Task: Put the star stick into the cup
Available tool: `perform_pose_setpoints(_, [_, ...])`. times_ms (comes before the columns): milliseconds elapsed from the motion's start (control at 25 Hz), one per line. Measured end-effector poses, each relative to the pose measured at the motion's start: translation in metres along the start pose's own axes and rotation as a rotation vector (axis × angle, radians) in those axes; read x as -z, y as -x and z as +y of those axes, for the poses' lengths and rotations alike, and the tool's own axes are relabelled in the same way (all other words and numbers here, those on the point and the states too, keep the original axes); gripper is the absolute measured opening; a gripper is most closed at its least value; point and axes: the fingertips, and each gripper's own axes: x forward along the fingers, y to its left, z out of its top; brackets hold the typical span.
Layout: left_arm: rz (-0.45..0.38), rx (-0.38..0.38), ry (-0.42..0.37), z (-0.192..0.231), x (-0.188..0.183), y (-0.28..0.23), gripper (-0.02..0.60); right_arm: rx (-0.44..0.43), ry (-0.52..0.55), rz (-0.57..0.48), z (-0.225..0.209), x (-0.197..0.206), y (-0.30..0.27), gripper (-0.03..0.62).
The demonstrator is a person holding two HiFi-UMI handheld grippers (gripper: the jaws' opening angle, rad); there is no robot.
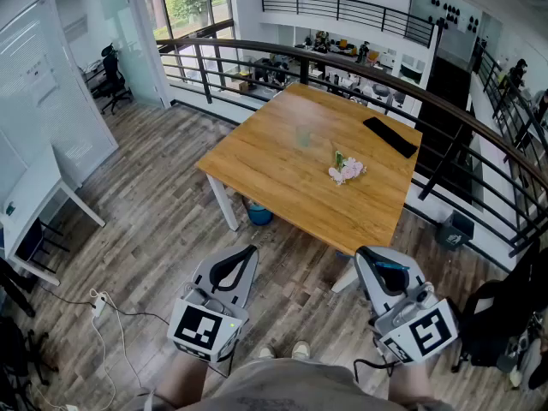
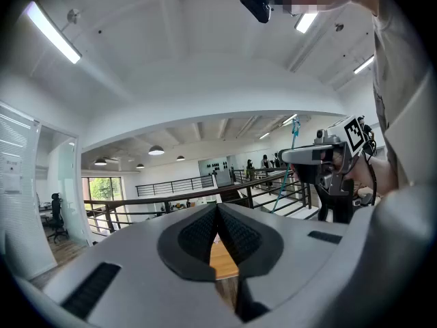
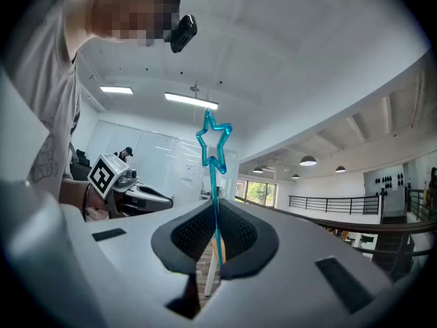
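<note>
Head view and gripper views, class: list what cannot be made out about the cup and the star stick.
- cup: head view, small and blurred; contents unclear.
- star stick: right gripper view, lower end hidden between the pads of the right gripper.
- cup: absent from both gripper views.

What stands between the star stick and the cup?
Nothing visible does. The right gripper holds the star stick short of the table; bare wood leads to the cup, and the flowers lie right of that path.
</note>
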Motion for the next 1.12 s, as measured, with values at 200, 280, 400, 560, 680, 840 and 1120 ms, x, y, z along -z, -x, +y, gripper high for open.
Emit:
perform_pose_setpoints(200, [-0.008, 0.008, -0.009, -0.007, -0.005, -0.001, 0.017, 0.004, -0.018, -0.017, -0.002, -0.001, 0.007, 0.037])
perform_pose_setpoints(280, [-0.012, 0.007, -0.009, -0.010, -0.007, -0.002, 0.017, -0.002, -0.021, -0.017, -0.003, 0.000, 0.009, 0.037])
perform_pose_setpoints(400, [-0.013, 0.009, -0.010, -0.014, -0.008, -0.004, 0.017, 0.001, -0.026, -0.021, -0.006, 0.001, 0.013, 0.037])
perform_pose_setpoints(560, [-0.004, 0.012, -0.014, -0.021, -0.008, -0.008, 0.017, 0.011, -0.043, -0.030, -0.013, 0.004, 0.019, 0.037])
perform_pose_setpoints(680, [-0.006, 0.011, -0.022, -0.027, -0.009, -0.014, 0.017, 0.007, -0.049, -0.030, -0.020, 0.007, 0.022, 0.037])
perform_pose_setpoints(840, [0.012, -0.006, -0.025, -0.036, -0.001, -0.019, 0.017, -0.011, -0.049, -0.028, -0.026, 0.014, 0.027, 0.037])
perform_pose_setpoints(1120, [0.023, -0.006, 0.002, -0.049, 0.000, -0.030, 0.017, -0.026, -0.050, -0.024, -0.038, 0.025, 0.028, 0.037])
